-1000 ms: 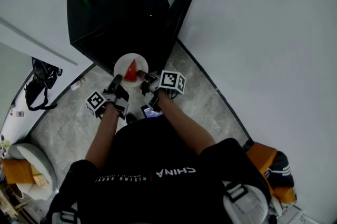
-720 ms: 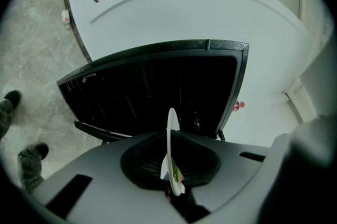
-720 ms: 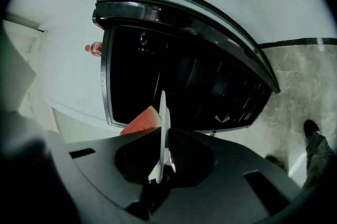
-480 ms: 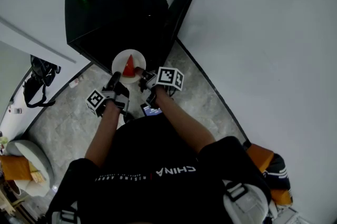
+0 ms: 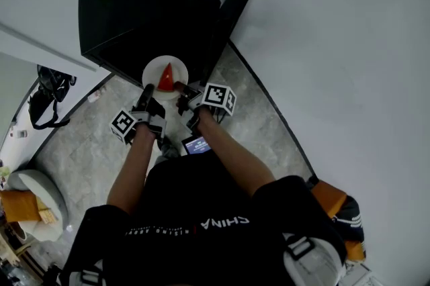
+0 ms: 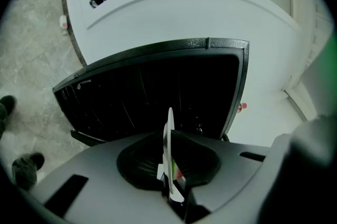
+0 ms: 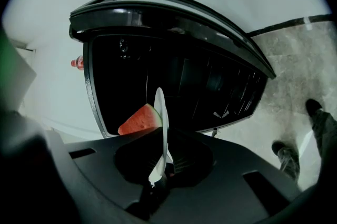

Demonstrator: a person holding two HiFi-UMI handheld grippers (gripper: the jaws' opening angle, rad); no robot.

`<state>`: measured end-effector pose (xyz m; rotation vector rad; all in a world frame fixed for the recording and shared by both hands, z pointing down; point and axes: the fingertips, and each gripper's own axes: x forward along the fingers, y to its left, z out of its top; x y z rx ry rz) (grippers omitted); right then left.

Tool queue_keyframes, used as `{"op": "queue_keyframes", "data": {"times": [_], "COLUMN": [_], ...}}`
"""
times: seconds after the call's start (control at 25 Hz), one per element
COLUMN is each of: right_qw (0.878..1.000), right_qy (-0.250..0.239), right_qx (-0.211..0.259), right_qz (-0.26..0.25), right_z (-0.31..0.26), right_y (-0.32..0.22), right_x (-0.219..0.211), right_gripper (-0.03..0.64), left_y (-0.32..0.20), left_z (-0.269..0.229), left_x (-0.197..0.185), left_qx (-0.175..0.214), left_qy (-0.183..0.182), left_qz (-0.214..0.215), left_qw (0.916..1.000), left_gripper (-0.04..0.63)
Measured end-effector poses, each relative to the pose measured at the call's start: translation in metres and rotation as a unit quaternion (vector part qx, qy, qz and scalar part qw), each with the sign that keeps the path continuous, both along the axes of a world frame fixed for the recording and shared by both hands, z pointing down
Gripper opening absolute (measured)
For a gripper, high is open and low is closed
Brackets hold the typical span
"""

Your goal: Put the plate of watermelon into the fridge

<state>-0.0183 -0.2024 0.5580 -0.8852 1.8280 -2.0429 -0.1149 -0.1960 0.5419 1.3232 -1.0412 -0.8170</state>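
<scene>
jaws of the left gripper (image 5: 144, 99) clamp the white plate (image 5: 153, 70) by its left rim. 1 watermelon wedge (image 5: 166, 79) lies on it. the right gripper (image 5: 180, 86) clamps the right rim, just before the open black fridge (image 5: 148, 16).

The person wears a black short-sleeved shirt (image 5: 201, 201) printed with white "CHINA" lettering and dark shoes (image 7: 285, 154), while the black left tool (image 5: 145, 100) and black right tool (image 5: 181, 87) each carry a white cube (image 5: 220, 98) patterned with black square markers.
</scene>
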Motion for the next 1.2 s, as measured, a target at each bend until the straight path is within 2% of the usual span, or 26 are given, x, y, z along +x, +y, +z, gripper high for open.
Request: {"op": "queue_keyframes", "data": {"times": [0.16,0.32,0.68,0.84,1.2], "right_qw": [1.0,0.999,0.999,0.999,0.999], "right_qy": [-0.002,-0.002,0.003,0.017,0.05], "right_qx": [-0.015,-0.015,-0.012,-0.018,-0.002], "right_qz": [0.021,0.029,0.031,0.026,0.008], "right_z": [0.015,0.028,0.072,0.094,0.136], "right_y": [-0.015,-0.032,-0.064,-0.081,-0.113], "right_x": [-0.001,-0.008,-0.012,-0.025,-0.038], "right_gripper": [0.029,0.031,0.031,0.03,0.031], "left_y": [-0.013,-0.019,-0.047,-0.063,-0.09], "left_z": [0.01,0.022,0.07,0.093,0.142], "left_x": [0.0,0.002,0.005,-0.008,-0.019], "left_qx": [-0.002,-0.005,-0.025,-0.036,-0.032], "left_qy": [-0.041,-0.056,-0.031,-0.023,0.004], "left_qz": [0.023,0.034,0.006,-0.009,-0.052], "left_qw": [0.9989,0.9978,0.9992,0.999,0.9981], "left_gripper": [0.028,0.028,0.026,0.026,0.025]}}
